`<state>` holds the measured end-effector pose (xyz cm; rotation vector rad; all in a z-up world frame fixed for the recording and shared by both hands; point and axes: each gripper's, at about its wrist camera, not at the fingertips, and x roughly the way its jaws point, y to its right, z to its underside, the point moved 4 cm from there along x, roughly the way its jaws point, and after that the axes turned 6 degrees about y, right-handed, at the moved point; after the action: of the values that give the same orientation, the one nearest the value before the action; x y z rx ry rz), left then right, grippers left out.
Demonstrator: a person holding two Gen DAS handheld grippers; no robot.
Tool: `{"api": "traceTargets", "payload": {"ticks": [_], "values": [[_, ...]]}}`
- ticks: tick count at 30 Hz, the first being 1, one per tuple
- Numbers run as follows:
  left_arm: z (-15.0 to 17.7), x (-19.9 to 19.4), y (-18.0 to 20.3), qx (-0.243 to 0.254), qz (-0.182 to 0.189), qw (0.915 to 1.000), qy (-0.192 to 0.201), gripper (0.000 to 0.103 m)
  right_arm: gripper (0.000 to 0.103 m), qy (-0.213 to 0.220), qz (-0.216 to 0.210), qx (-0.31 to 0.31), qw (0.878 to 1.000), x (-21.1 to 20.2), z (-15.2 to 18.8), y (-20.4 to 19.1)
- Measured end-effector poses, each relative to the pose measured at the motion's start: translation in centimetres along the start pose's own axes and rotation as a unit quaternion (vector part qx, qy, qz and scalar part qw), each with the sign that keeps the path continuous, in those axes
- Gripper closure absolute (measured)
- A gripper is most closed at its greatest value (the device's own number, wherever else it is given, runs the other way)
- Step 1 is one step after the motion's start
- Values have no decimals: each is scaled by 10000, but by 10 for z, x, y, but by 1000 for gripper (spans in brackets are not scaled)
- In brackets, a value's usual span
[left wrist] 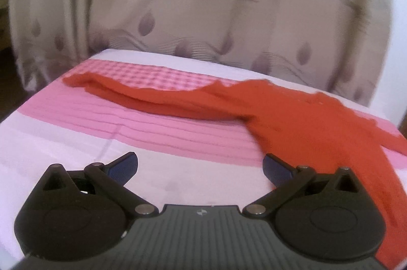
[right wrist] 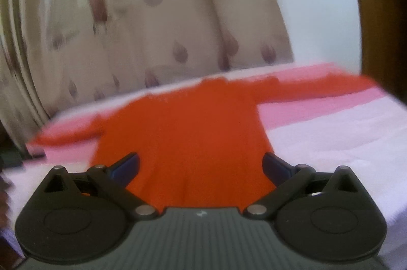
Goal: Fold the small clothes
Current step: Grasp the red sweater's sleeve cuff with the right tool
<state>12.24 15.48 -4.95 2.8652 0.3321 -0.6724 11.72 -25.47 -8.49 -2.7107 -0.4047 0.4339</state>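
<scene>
A small red long-sleeved top (left wrist: pixel 292 117) lies spread flat on the pink and white bed sheet (left wrist: pixel 76 122). In the left wrist view one sleeve stretches to the left and the body runs down the right side. My left gripper (left wrist: pixel 201 168) stands open over bare sheet, its right finger beside the garment's edge. In the right wrist view the red top (right wrist: pixel 183 127) fills the middle, both sleeves out sideways. My right gripper (right wrist: pixel 201 168) is open above the lower hem, nothing between its fingers. The right view is blurred.
A beige patterned curtain (left wrist: pixel 190 10) hangs right behind the bed. A checked pink patch (left wrist: pixel 152 76) lies under the far sleeve. A brown wooden frame (right wrist: pixel 381 15) stands at the right, and the bed's left edge (right wrist: pixel 38 160) drops to dark floor.
</scene>
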Motion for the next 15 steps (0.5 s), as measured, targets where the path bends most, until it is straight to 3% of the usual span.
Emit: {"api": "traceTargets", "payload": {"ticks": [6, 7, 8, 9, 10, 15], "values": [[-2, 60, -33, -457, -366, 9981, -179, 0, 2, 201, 378, 1132, 9927, 63, -62, 138], [-3, 67, -36, -510, -428, 9976, -182, 0, 6, 188, 452, 1373, 9893, 75, -69, 163], [-4, 72, -38, -536, -487, 9972, -161, 0, 19, 148, 611, 1592, 9852, 87, -75, 189], [-4, 77, -39, -538, -558, 9969, -130, 0, 35, 109, 794, 1841, 9796, 99, -81, 219], [-5, 82, -40, -526, -628, 9966, -110, 0, 39, 109, 874, 2040, 9750, 110, -86, 241], [-2, 97, -33, -499, -676, 9964, -136, 0, 41, 273, 1128, 3251, 9385, 145, -99, 346]]}}
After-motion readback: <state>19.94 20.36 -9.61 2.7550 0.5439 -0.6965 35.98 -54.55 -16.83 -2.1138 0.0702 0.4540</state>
